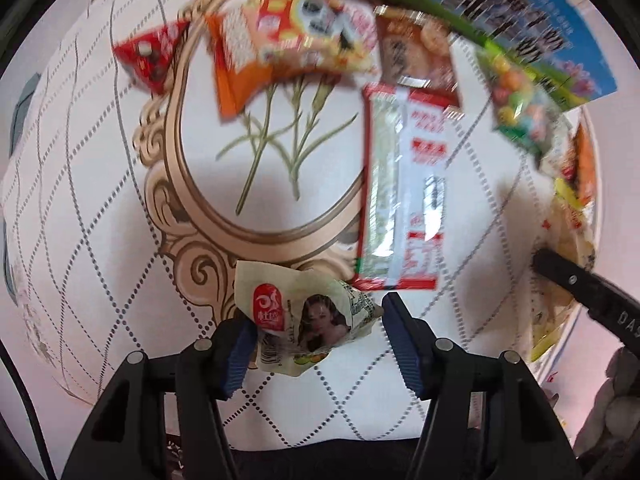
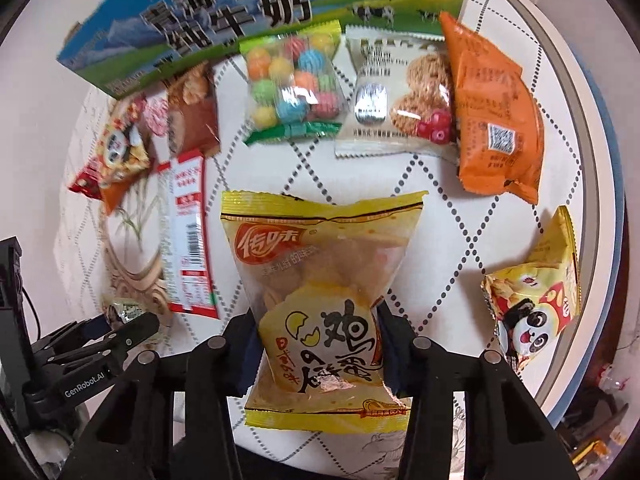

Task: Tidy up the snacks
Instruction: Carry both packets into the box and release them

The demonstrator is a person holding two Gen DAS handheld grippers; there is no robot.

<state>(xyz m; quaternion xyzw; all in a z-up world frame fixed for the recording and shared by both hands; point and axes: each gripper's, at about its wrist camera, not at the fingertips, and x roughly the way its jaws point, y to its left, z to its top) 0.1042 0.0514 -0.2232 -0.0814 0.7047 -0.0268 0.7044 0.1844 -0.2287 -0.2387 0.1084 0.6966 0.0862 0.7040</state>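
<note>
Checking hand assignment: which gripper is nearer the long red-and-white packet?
Left. The left gripper sits just below the red-and-white packet; the right gripper is farther off.

it looks like a home: a round table (image 2: 532, 40) under a white tablecloth (image 1: 100, 208) printed with a gilt-framed flower motif and dotted diamond lines. a milk carton box (image 2: 224, 12) stands on it among loose snack packets (image 2: 492, 112), with household clutter dim beyond the table's edge.
</note>
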